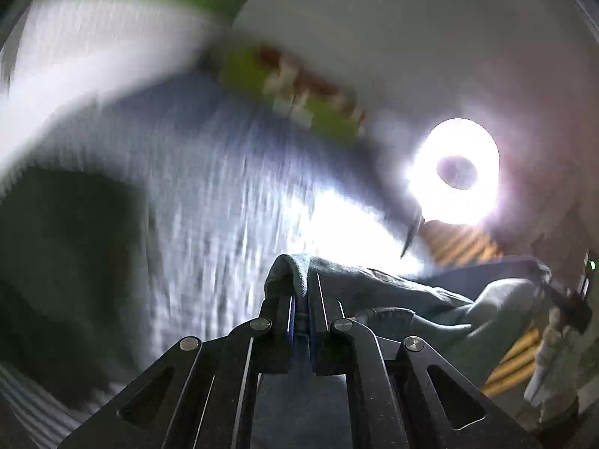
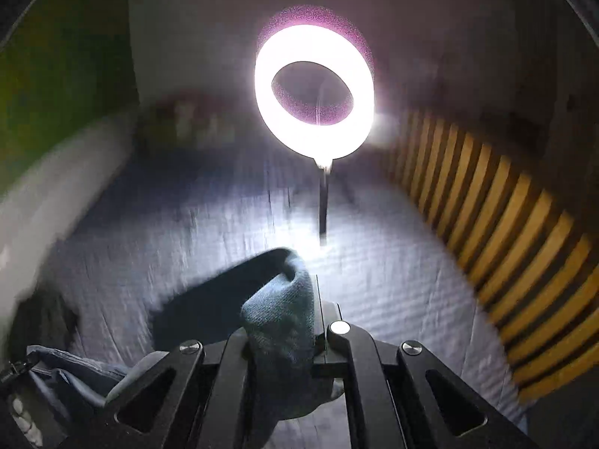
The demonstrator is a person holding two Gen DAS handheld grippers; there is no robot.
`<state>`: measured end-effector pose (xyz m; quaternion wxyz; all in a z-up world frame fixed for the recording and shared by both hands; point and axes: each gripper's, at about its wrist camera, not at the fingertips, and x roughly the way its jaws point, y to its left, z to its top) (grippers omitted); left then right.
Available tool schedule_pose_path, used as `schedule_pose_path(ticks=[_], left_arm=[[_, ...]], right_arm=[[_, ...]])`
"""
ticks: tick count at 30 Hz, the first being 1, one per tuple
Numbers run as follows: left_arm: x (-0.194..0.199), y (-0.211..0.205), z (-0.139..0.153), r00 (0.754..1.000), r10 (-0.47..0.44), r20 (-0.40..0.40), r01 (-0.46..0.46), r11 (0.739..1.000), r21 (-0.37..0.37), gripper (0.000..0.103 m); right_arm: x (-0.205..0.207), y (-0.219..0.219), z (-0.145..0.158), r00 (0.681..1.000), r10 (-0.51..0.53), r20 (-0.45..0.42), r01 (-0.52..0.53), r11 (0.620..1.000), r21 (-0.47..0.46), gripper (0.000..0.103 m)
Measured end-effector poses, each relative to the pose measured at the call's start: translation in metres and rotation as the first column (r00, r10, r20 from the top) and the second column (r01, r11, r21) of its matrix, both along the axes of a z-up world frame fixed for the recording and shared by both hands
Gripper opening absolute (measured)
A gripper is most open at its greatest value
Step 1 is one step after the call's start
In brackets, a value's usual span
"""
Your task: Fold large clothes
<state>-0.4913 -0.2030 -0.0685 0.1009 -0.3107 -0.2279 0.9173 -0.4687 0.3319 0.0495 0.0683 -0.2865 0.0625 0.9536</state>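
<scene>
Pinching a fold of blue-grey fabric between its closed fingers, the left gripper [image 1: 299, 292] has the garment [image 1: 393, 292] bunched up right at the tips, and the cloth trails off to its right toward the other hand [image 1: 554, 355]. Over on the right wrist view, the right gripper [image 2: 299, 299] is clamped on its own wad of the same garment [image 2: 280, 321], which drapes thick over the left finger and hides most of it. So both ends are held up off the bed, with the cloth slung between them.

Below is the pale quilted bedspread [image 2: 393, 299], a slatted wooden frame [image 2: 505, 224] along the right edge, and a ring light [image 2: 314, 89] on a stand blasting straight into the lenses. The left view is heavily smeared, so things look to be swinging fast.

What could go wrong: the grips look like bunched wads rather than clean corners, so the fold could come out lopsided or a layer could slip free mid-swing. A wide sweep also risks catching the light stand [image 2: 324, 202].
</scene>
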Motion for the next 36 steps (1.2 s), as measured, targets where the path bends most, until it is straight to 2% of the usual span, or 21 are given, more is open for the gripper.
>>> schedule_pose_path(ticks=[3,5,7,9,11,12,13,14,16,17,19,22,24,26,27,28,30,32,34,36], left_arm=[[0.017,-0.004,0.066,0.993,-0.013,-0.120,0.014,1.000,0.007,0.005],[0.045,0.002,0.076,0.987,-0.044,-0.155,0.034,0.997,-0.067,0.005],[0.071,0.010,0.060,0.985,-0.095,-0.141,0.075,0.988,-0.137,0.005],[0.102,0.014,0.020,0.989,-0.123,-0.080,0.105,0.974,-0.200,0.005],[0.129,0.015,-0.038,0.987,-0.156,0.032,0.159,0.964,-0.215,0.005],[0.144,0.016,-0.080,0.978,-0.168,0.124,0.191,0.960,-0.205,0.005],[0.152,0.018,-0.109,0.965,-0.176,0.193,0.215,0.955,-0.202,0.005],[0.162,0.021,-0.141,0.945,-0.184,0.269,0.243,0.948,-0.206,0.005],[0.184,0.026,-0.198,0.903,-0.180,0.389,0.271,0.943,-0.193,0.004],[0.194,0.026,-0.214,0.892,-0.181,0.415,0.276,0.944,-0.183,0.004],[0.208,0.021,-0.225,0.899,-0.163,0.407,0.255,0.949,-0.183,0.004],[0.217,0.015,-0.218,0.903,-0.188,0.386,0.262,0.954,-0.147,0.007],[0.222,0.012,-0.205,0.911,-0.187,0.369,0.266,0.947,-0.177,0.012],[0.225,0.010,-0.188,0.922,-0.184,0.340,0.263,0.943,-0.203,0.014],[0.224,0.007,-0.180,0.930,-0.178,0.323,0.255,0.943,-0.213,0.017],[0.231,0.006,-0.171,0.935,-0.174,0.309,0.248,0.944,-0.219,0.019],[0.230,0.000,-0.152,0.945,-0.169,0.281,0.236,0.946,-0.222,0.021],[0.223,0.001,-0.137,0.950,-0.176,0.256,0.234,0.948,-0.214,0.024],[0.212,0.009,-0.131,0.951,-0.182,0.249,0.238,0.946,-0.218,0.030],[0.191,0.027,-0.132,0.945,-0.205,0.256,0.264,0.939,-0.222,0.034]], right_arm=[[0.019,0.002,0.052,0.993,-0.026,-0.118,0.027,1.000,0.005,0.003],[0.039,0.009,0.061,0.988,-0.023,-0.152,0.024,1.000,0.007,0.003],[0.066,0.021,0.044,0.991,-0.027,-0.131,0.025,1.000,-0.018,0.003],[0.100,0.033,0.001,0.998,-0.011,-0.063,0.006,0.997,-0.077,0.003],[0.137,0.034,-0.055,1.000,-0.005,0.008,0.005,0.998,-0.069,0.003],[0.157,0.031,-0.090,0.998,-0.003,0.061,0.007,0.998,-0.064,0.003],[0.173,0.031,-0.121,0.993,-0.002,0.116,0.011,0.997,-0.074,0.003],[0.191,0.030,-0.163,0.978,0.007,0.207,0.015,0.994,-0.105,0.003],[0.212,0.031,-0.216,0.947,0.021,0.320,0.029,0.988,-0.152,0.003],[0.226,0.031,-0.246,0.925,0.023,0.380,0.045,0.984,-0.170,0.003],[0.240,0.032,-0.269,0.911,-0.002,0.413,0.063,0.989,-0.134,0.003],[0.257,0.026,-0.269,0.911,0.012,0.412,0.036,0.993,-0.109,0.004],[0.259,0.021,-0.260,0.906,0.056,0.420,-0.012,0.994,-0.106,0.006],[0.260,0.024,-0.252,0.884,0.121,0.452,-0.089,0.992,-0.093,0.012],[0.265,0.025,-0.245,0.881,0.126,0.455,-0.101,0.992,-0.079,0.020],[0.266,0.026,-0.238,0.882,0.136,0.450,-0.114,0.991,-0.076,0.027],[0.268,0.030,-0.214,0.898,0.160,0.410,-0.134,0.987,-0.092,0.030],[0.255,0.035,-0.197,0.912,0.157,0.378,-0.130,0.987,-0.095,0.036],[0.229,0.038,-0.179,0.927,0.142,0.346,-0.119,0.989,-0.087,0.051],[0.185,0.030,-0.173,0.926,0.164,0.340,-0.150,0.986,-0.067,0.061]])
